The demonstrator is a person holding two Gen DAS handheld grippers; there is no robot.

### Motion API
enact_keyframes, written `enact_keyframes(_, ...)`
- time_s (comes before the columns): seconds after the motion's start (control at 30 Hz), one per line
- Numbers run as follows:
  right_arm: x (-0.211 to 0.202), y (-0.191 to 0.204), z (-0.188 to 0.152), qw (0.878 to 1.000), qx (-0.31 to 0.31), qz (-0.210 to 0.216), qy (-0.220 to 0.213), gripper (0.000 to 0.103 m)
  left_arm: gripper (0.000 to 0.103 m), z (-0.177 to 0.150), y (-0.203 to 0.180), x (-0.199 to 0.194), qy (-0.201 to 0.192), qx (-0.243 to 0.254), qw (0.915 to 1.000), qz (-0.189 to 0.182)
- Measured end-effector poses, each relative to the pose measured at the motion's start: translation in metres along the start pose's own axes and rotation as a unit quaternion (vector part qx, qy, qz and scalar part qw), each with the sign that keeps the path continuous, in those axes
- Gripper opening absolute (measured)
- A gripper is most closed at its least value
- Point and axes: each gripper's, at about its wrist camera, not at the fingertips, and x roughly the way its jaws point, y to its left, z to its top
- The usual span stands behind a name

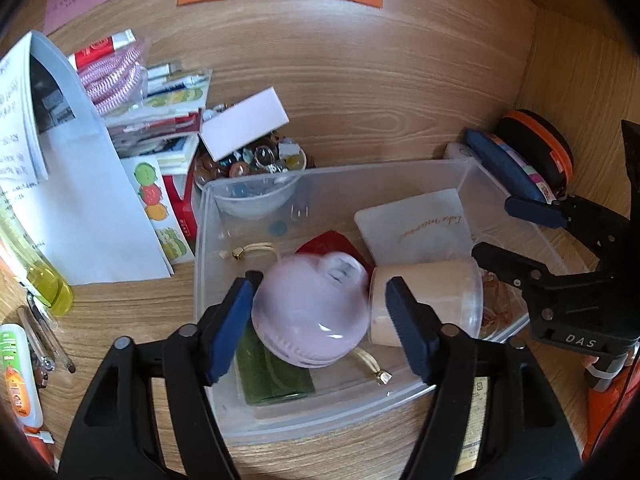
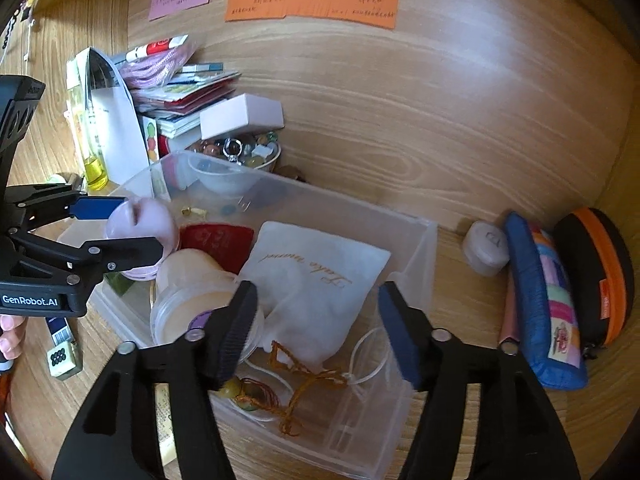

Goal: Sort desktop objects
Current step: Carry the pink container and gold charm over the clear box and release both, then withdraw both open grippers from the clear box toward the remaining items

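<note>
A clear plastic bin [image 1: 208, 240] [image 2: 420, 256] sits on the wooden desk. My left gripper [image 1: 320, 316] hangs over its near-left part with the jaws open; a round pale-pink gadget [image 1: 310, 312] [image 2: 136, 216] lies between the fingers, blurred, and the pads stand apart from it. My right gripper [image 2: 316, 332] [image 1: 500, 232] is open and empty over the bin's right part, above a white drawstring pouch [image 2: 316, 276] [image 1: 416, 228]. A cream jar [image 1: 432, 300] [image 2: 188, 304], a red pouch [image 2: 216, 240], a green item [image 1: 276, 376] and an orange knotted cord [image 2: 304, 384] also lie in the bin.
A pile of booklets, stickers and a white sheet [image 1: 80, 208] stands left of the bin, with a bowl of glass beads [image 1: 256, 160] and a white box [image 2: 244, 116] behind. A blue pouch [image 2: 548, 304], an orange-black case [image 2: 600, 272] and a small white case [image 2: 486, 248] lie right. A yellow bottle [image 1: 44, 284] stands far left.
</note>
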Motion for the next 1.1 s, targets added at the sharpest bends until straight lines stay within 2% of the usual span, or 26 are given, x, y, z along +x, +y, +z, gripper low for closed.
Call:
enact_keyframes(0.2, -0.004, 0.0, 0.002, 1.0, 0.001, 0.0, -0.01, 0.066, 0.076, 0.0, -0.002, -0.007, -0.012, 0.006, 0.9999, 0.009)
enact_keyframes(0.37, -0.011, -0.003, 0.005, 1.0, 0.012, 0.008, -0.016, 0.074, 0.077, 0.004, -0.006, -0.014, -0.013, 0.011, 0.9997, 0.019)
enact_keyframes(0.43, -0.018, -0.003, 0.007, 1.0, 0.015, 0.011, -0.021, 0.075, 0.077, 0.004, -0.007, -0.022, -0.021, 0.016, 0.9994, 0.023)
enact_keyframes(0.57, -0.035, 0.0, 0.012, 0.999, 0.014, 0.013, -0.034, 0.077, 0.088, 0.005, -0.01, -0.042, -0.044, 0.025, 0.9982, 0.034)
enact_keyframes(0.67, -0.049, 0.005, 0.013, 0.999, 0.012, 0.008, -0.044, 0.083, 0.091, 0.005, -0.01, -0.059, -0.062, 0.027, 0.9969, 0.039)
enact_keyframes(1.1, -0.115, 0.028, 0.003, 0.996, 0.013, 0.006, -0.084, 0.088, 0.097, -0.02, -0.005, -0.129, -0.096, 0.011, 0.9943, 0.046)
